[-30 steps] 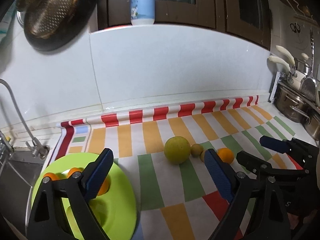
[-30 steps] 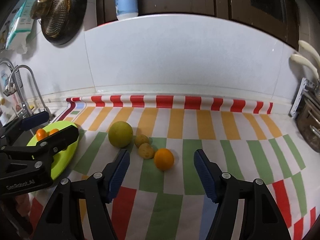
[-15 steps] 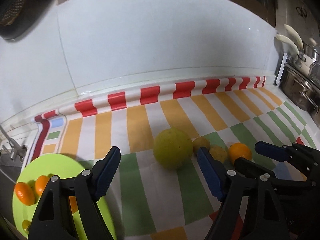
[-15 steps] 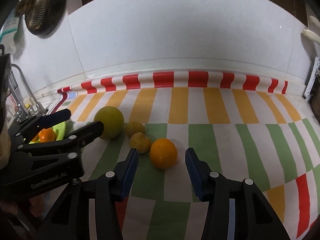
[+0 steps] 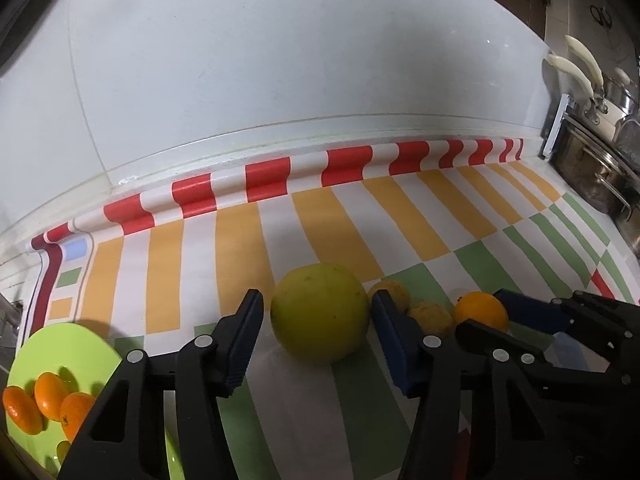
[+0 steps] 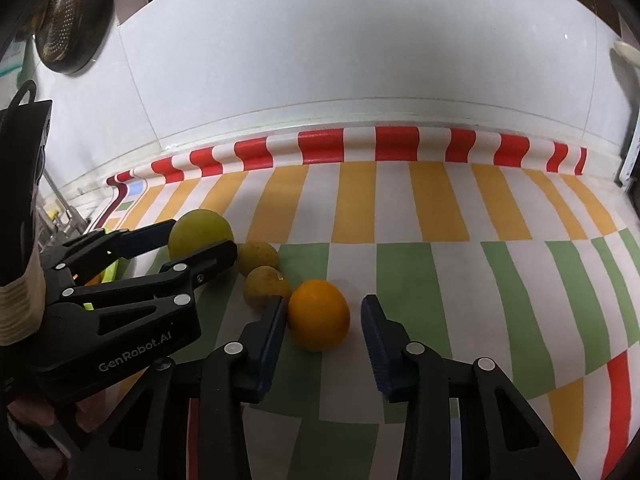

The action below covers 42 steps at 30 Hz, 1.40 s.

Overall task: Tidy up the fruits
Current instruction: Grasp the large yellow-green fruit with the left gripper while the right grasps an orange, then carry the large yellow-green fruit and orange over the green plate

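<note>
A big yellow-green fruit (image 5: 320, 312) sits on the striped mat, and my left gripper (image 5: 316, 320) is open around it, one pad on each side, a small gap left. My right gripper (image 6: 324, 320) is open around an orange (image 6: 319, 314); its left pad is close to it or touching. Two small yellow-brown fruits (image 6: 266, 285) lie between the big fruit (image 6: 200, 232) and the orange. A lime-green plate (image 5: 52, 352) at the lower left holds several small oranges (image 5: 50, 396).
The white tiled backsplash (image 5: 280, 80) rises behind the mat. Steel pots (image 5: 600, 168) stand at the far right. A sink tap (image 6: 60, 208) is at the left, and a dark pan with a strainer (image 6: 68, 20) hangs above it.
Both grippers have moved forward and down. The left one now straddles the big yellow-green fruit, and the right one now straddles the orange and has narrowed a little.
</note>
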Motion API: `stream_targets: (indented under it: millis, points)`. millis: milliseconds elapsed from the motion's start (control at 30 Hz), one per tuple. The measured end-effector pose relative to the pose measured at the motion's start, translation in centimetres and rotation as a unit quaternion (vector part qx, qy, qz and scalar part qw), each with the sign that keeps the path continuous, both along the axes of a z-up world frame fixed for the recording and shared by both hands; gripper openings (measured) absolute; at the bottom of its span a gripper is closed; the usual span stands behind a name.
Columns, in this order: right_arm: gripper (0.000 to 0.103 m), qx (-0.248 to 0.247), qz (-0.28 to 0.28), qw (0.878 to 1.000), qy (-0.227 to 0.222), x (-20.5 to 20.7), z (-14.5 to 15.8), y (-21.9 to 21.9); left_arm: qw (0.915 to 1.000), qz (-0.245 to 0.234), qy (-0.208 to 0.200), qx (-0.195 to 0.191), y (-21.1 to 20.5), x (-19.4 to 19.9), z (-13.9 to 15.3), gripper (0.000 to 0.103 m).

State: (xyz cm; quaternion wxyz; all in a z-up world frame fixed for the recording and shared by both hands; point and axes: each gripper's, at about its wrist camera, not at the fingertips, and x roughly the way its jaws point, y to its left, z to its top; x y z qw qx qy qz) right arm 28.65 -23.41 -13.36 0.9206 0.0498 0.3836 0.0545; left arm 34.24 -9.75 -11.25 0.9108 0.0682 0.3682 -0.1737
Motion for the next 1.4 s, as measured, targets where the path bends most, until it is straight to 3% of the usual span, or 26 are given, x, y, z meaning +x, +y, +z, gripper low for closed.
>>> stream_targets:
  millis: [33,567,1400]
  points:
    - [0.036,0.001,0.001,1.0,0.002,0.0,-0.1,0.0,1.0,-0.002,0.001,-0.003,0.1,0.0,0.0,0.049]
    - [0.034,-0.009,0.006,1.0,-0.028,-1.6,2.2,0.9,0.9998,0.005,-0.02,-0.005,1.7,-3.9,2.2,0.049]
    - [0.034,-0.019,0.071,0.993,-0.097,-10.4,9.2,7.0,0.9937,0.069,-0.078,-0.044,9.0,-15.3,8.8,0.049]
